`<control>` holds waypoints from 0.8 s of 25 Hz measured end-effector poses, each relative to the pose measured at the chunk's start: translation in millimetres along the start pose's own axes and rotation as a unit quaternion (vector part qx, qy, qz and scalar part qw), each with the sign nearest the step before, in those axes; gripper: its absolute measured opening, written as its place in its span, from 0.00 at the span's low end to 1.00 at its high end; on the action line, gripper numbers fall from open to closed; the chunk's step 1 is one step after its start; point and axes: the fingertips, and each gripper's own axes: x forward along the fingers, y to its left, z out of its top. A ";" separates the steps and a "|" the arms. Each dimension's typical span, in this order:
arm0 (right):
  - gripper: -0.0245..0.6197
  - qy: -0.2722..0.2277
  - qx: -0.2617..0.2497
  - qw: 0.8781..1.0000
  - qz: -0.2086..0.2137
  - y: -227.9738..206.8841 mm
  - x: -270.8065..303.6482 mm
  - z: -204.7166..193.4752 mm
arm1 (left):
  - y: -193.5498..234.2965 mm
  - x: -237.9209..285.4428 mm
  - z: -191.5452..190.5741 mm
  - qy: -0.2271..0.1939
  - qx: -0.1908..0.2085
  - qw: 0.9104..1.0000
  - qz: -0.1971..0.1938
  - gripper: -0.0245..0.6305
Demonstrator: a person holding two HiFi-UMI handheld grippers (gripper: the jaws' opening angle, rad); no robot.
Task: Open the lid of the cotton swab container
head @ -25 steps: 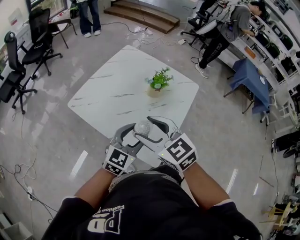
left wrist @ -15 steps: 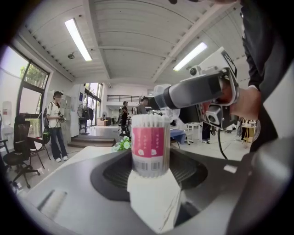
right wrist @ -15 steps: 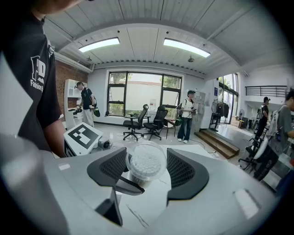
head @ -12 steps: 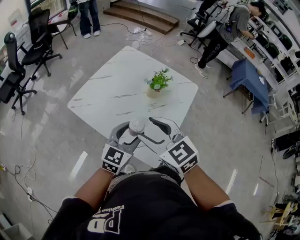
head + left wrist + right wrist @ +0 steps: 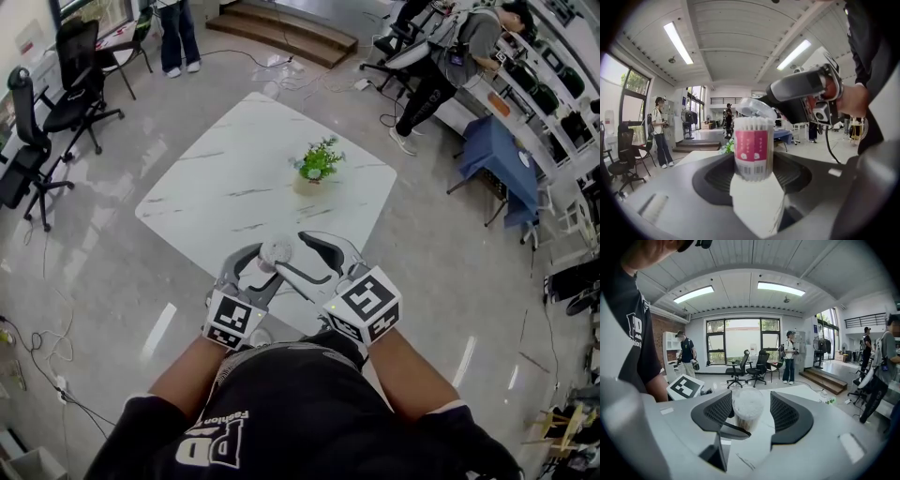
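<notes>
The cotton swab container [image 5: 275, 251] is a clear tube with a pink label [image 5: 753, 146], packed with white swabs. It is held up over the table's near edge. My left gripper [image 5: 257, 269] is shut on its lower body, as the left gripper view [image 5: 753, 180] shows. Its clear lid [image 5: 757, 108] sits tilted on top. My right gripper [image 5: 292, 253] reaches in from the right with the container's top [image 5: 747, 405] between its jaws. These jaws are closing; the left pad is at the rim, and a gap remains on the right. The right gripper's body [image 5: 802, 96] is beside the lid.
A white marble table [image 5: 234, 187] lies below, with a small potted plant [image 5: 319, 161] near its far side. Office chairs [image 5: 56, 84] stand at the left. People stand at the back [image 5: 178, 33] and by the shelves at the right [image 5: 450, 66].
The container has shifted slightly to the left with my left gripper. My right gripper's marker cube has turned and its jaws have narrowed round the container's top.
</notes>
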 end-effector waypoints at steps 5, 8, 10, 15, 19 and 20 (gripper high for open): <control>0.45 0.034 -0.012 0.999 0.001 6.7 18.4 -8.0 | -12.5 6.6 -5.2 0.016 0.025 1.000 -0.009 0.50; 0.45 0.051 -0.016 0.999 -0.002 4.9 22.7 -13.1 | -17.2 7.2 -6.3 0.022 0.033 0.999 -0.011 0.50; 0.45 0.056 -0.017 0.998 -0.004 2.6 23.9 -15.8 | -17.7 7.6 -8.1 0.024 0.038 0.999 -0.010 0.50; 0.45 0.061 -0.018 0.998 -0.008 -0.1 24.9 -17.3 | -16.3 7.4 -12.0 0.026 0.042 0.999 -0.008 0.50; 0.45 0.057 -0.024 0.998 -0.003 2.4 23.5 -18.0 | -14.5 6.5 -16.2 0.028 0.034 0.999 -0.006 0.50; 0.45 0.055 -0.026 0.998 -0.004 2.2 22.6 -16.5 | -13.0 6.6 -16.4 0.027 0.030 0.999 -0.006 0.50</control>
